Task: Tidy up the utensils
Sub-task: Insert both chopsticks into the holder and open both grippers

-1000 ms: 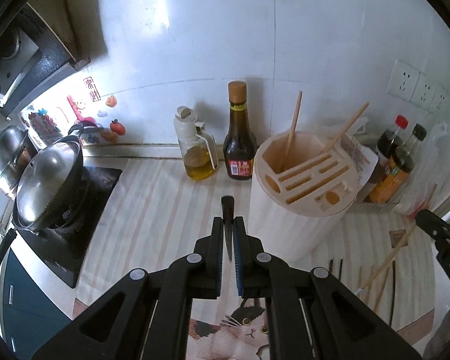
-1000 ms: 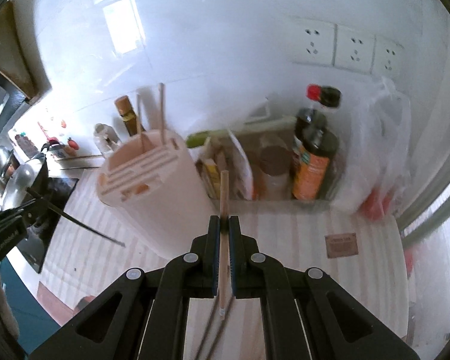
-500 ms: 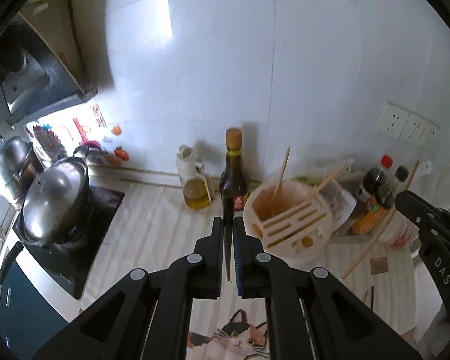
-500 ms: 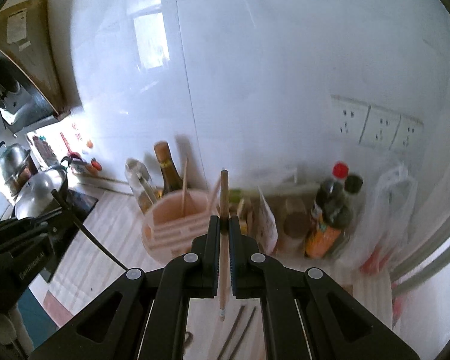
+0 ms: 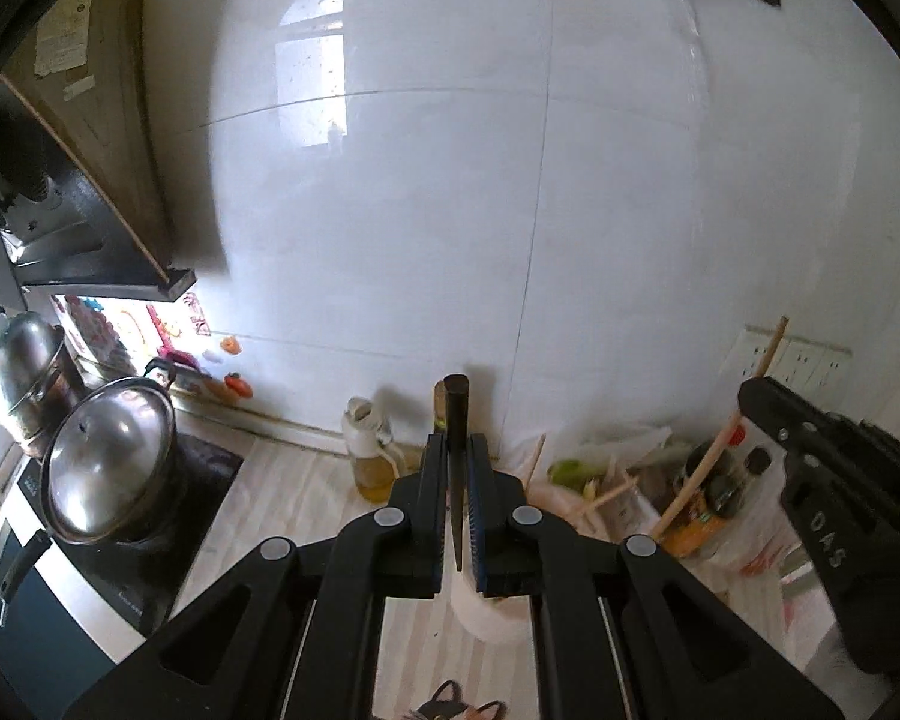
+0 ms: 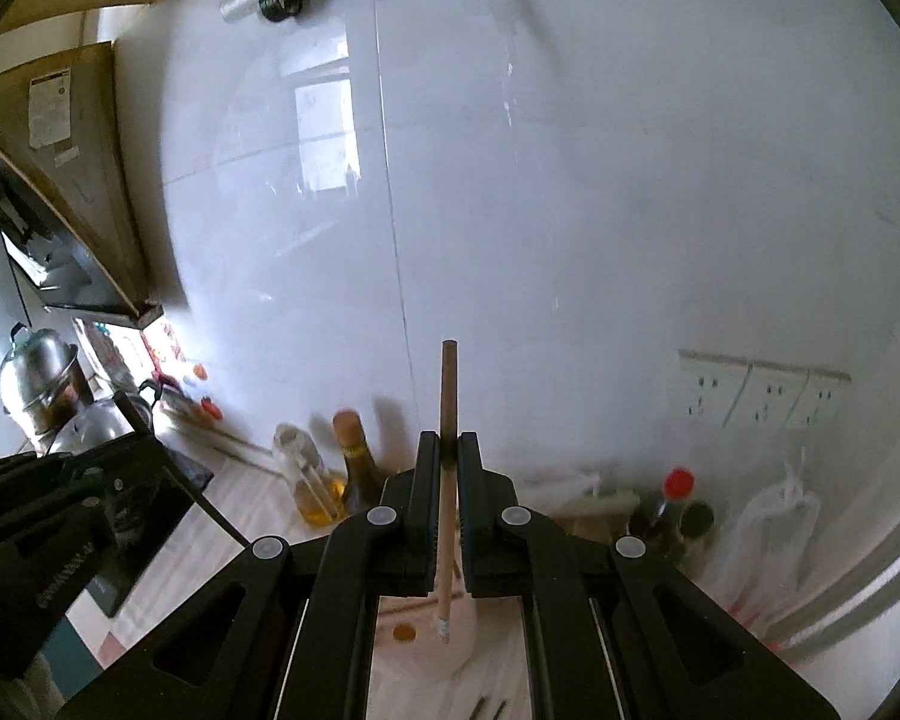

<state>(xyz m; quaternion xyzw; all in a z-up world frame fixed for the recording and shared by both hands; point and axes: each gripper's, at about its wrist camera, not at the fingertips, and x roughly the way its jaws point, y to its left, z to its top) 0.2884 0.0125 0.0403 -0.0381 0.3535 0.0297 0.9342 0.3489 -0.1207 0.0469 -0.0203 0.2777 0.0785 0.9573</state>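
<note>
Chopsticks were being carried: a dark chopstick (image 5: 455, 468) was clamped in the left gripper (image 5: 456, 480), a wooden chopstick (image 6: 448, 456) in the right gripper (image 6: 447, 480), both above the counter (image 5: 306, 492). Next, each would need lowering into the holder (image 5: 492, 618), tip aligned with a slot.

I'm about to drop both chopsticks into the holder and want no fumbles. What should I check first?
1. Left claw shut on the dark chopstick: ok.
2. Right claw shut on the wooden chopstick: ok.
3. Each stick in line with its claw's fingers: ok.
4. Utensil holder slots in clear view: not ok, largely hidden behind the claws.
5. Stick tips over a slot: cannot tell.
6. Claws apart from each other: ok.
</note>
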